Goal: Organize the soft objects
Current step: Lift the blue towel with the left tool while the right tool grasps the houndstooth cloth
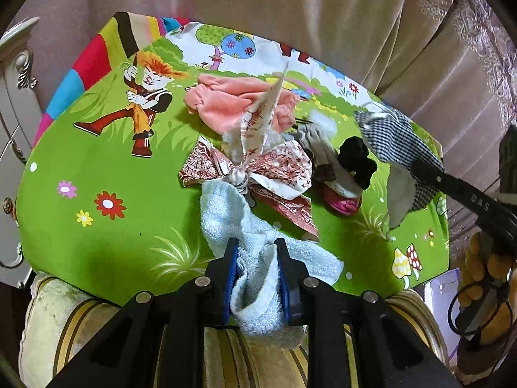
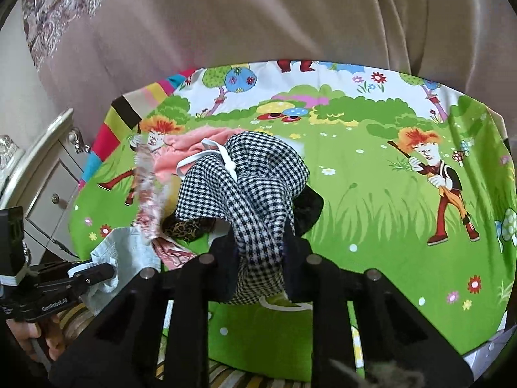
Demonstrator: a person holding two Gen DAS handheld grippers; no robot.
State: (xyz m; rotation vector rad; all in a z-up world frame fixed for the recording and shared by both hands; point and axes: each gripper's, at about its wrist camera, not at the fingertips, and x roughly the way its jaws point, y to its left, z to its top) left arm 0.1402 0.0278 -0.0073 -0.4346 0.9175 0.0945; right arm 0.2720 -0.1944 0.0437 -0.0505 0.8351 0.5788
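Cartoon-print cloth w/ pile at frame centre: left gripper pinches blue towel, right gripper clamps checked cloth; towel looks snagged on knotted scarf, so lifting may drag it.

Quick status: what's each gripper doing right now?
Left gripper: shut on the light blue terry towel.
Right gripper: shut on the black-and-white checked fabric piece.

Light was soft and even with faint shadows, fisheye edges bent into dark corners, and lifted cloth blurred.
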